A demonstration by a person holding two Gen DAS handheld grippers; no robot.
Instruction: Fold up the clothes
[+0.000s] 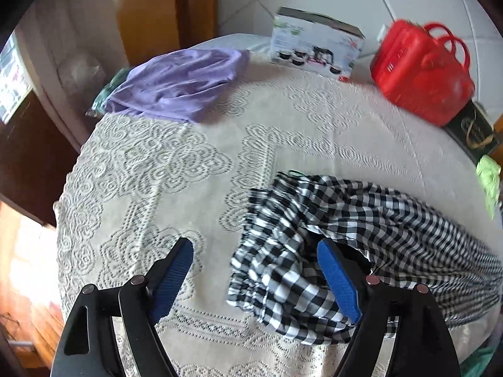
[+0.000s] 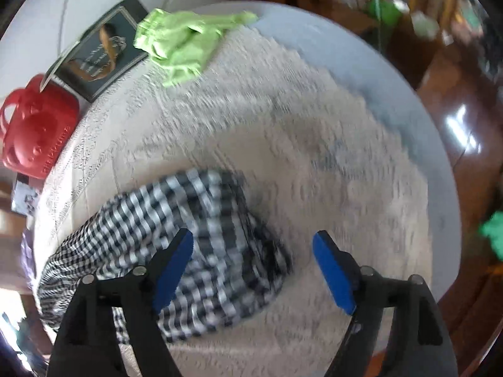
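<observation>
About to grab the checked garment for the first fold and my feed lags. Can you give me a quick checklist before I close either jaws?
1. Left gripper jaws open: ok.
2. Right gripper jaws open: ok.
3. Black-and-white checked cloth garment lying flat: not ok, bunched and wrinkled.
4. Fabric between left jaws: ok, the gathered edge lies there.
5. Lace tablecloth free of the jaws: cannot tell.
6. Red plastic handled container and purple cloth garment away from the fold area: ok.

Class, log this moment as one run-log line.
left tongs: open | right tongs: open | checked cloth: unfolded, ungripped
</observation>
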